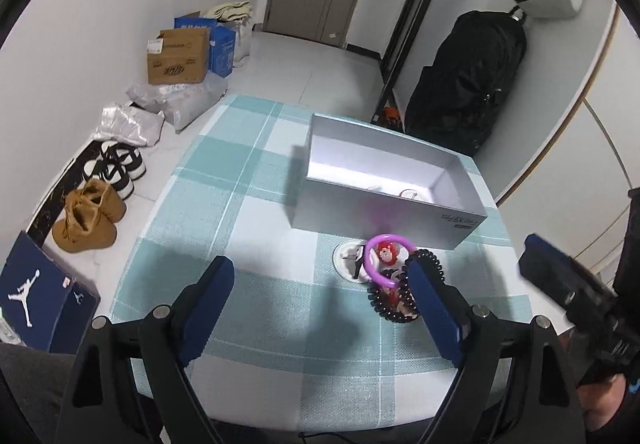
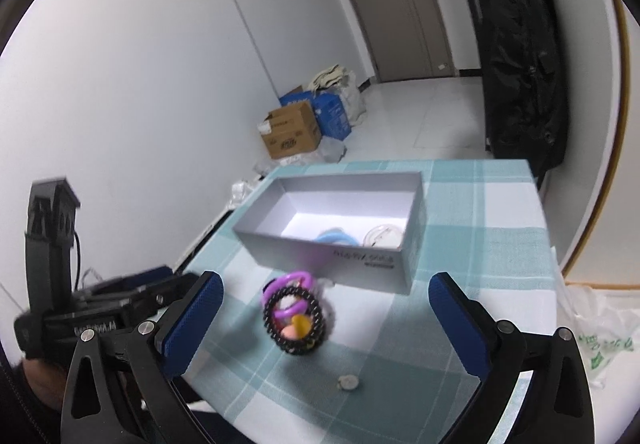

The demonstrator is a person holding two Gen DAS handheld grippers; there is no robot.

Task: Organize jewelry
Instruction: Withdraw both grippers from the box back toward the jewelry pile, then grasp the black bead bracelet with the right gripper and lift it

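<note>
A small heap of jewelry lies on the checked cloth just in front of a grey open box [image 1: 380,214]. It holds a purple ring [image 1: 374,264], a black coiled band [image 1: 394,314], a red charm [image 1: 387,254] and a white disc [image 1: 346,258]. My left gripper [image 1: 320,268] is open, and its right finger partly hides the heap. The right gripper [image 2: 326,280] is open too, with the heap [image 2: 294,318] ahead between its fingers and untouched. Inside the box [image 2: 320,252] lie a blue ring [image 2: 336,238] and a clear ring [image 2: 382,236].
A small round silver piece [image 2: 349,382] lies on the table [image 1: 260,204] near its front edge. Shoes [image 1: 90,222], cardboard boxes [image 1: 178,58] and plastic bags [image 1: 176,100] line the floor at the left. A black bag [image 1: 468,84] hangs behind the table.
</note>
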